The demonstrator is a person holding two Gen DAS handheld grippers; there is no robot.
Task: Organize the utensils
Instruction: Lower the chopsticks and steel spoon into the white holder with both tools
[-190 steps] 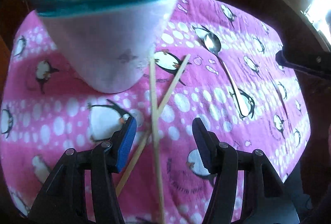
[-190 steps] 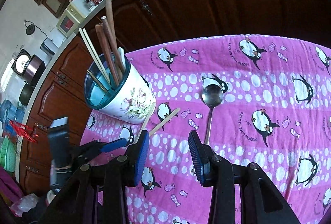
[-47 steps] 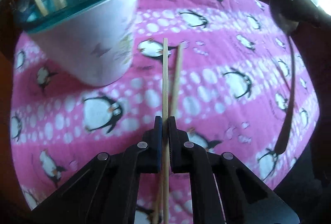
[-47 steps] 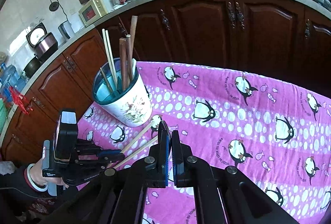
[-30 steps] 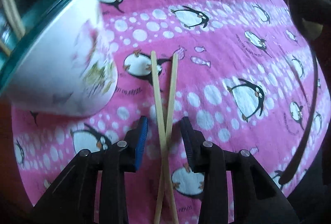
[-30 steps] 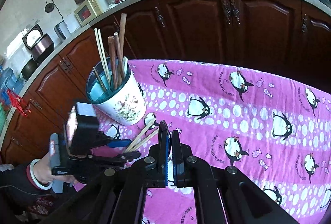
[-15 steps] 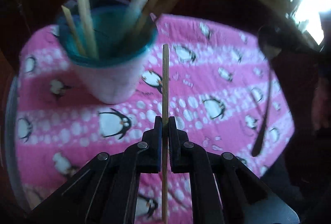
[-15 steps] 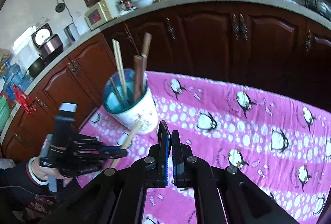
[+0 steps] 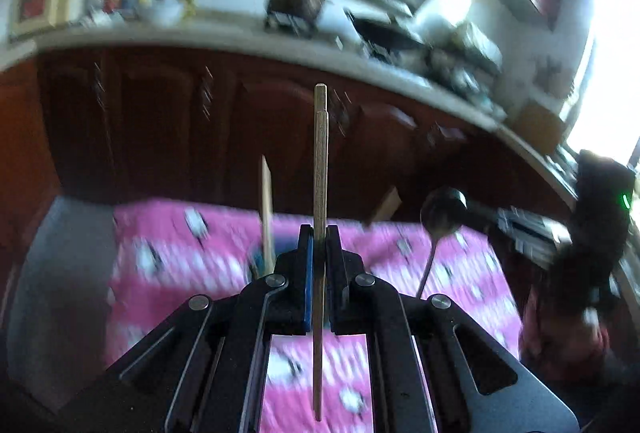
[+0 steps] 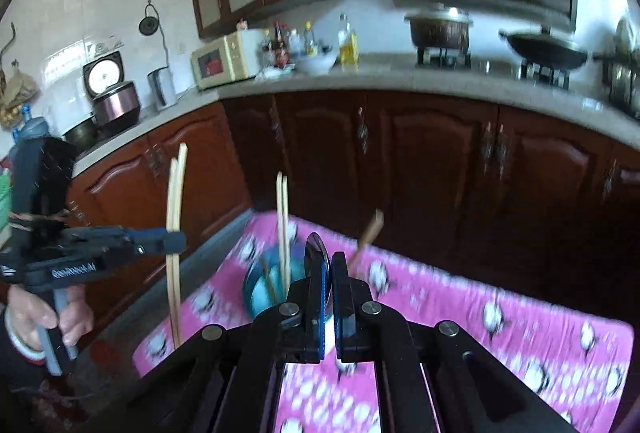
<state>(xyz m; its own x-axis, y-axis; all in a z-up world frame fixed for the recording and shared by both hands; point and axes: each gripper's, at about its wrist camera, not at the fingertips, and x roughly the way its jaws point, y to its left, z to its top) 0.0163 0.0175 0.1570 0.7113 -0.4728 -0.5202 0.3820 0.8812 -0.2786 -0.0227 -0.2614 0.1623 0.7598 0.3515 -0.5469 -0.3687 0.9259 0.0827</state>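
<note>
My left gripper is shut on a pair of wooden chopsticks that stand upright, lifted well above the pink penguin tablecloth. In the right wrist view the left gripper holds those chopsticks to the left of the utensil cup. My right gripper is shut on a metal spoon, seen edge-on between its fingers. The spoon's bowl shows in the left wrist view, at the right. The teal-rimmed cup holds chopsticks and a brown utensil.
Dark wooden cabinets run behind the table. The counter above carries a microwave, bottles, a pot and a wok. The person's hand holds the left gripper handle at far left.
Both grippers have risen and tilted up, so the views now show cabinets and counter. The left gripper lifted the chopsticks upright off the cloth. The right gripper still holds the spoon.
</note>
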